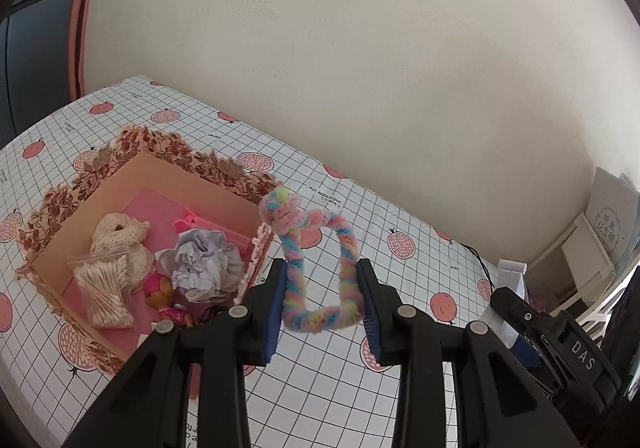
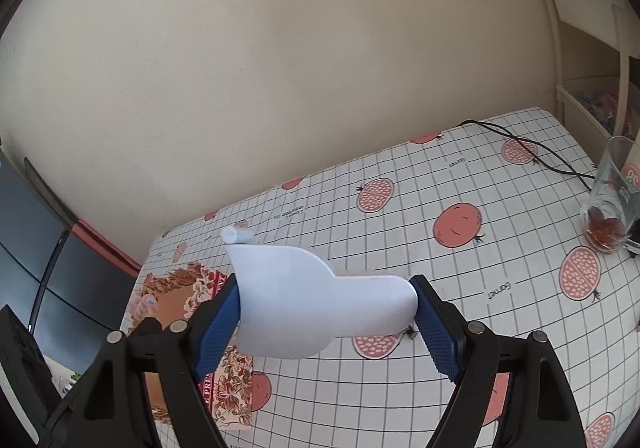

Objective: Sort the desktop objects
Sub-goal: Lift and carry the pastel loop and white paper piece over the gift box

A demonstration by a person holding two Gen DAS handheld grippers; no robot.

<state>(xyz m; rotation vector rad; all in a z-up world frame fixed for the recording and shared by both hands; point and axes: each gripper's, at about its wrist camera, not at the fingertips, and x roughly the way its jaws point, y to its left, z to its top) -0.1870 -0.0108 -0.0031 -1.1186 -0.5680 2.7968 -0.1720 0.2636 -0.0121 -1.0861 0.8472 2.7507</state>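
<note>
Left claw [image 1: 322, 292] clenched on pastel chenille loop [image 1: 316, 260], raised above worktop [image 1: 400, 288] beside floral box [image 1: 152, 167]. Right claw [image 2: 326, 312] grasping white plastic piece [image 2: 316, 304] above worktop.

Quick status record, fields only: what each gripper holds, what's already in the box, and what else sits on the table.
left gripper: shut on the pastel fuzzy loop, lifted above the tablecloth
right gripper: shut on a white plastic piece, held clear of the table
box: open, holds cotton swabs bag, cream scrunchie, crumpled paper, small doll
elsewhere on table: glass, black cable
</note>
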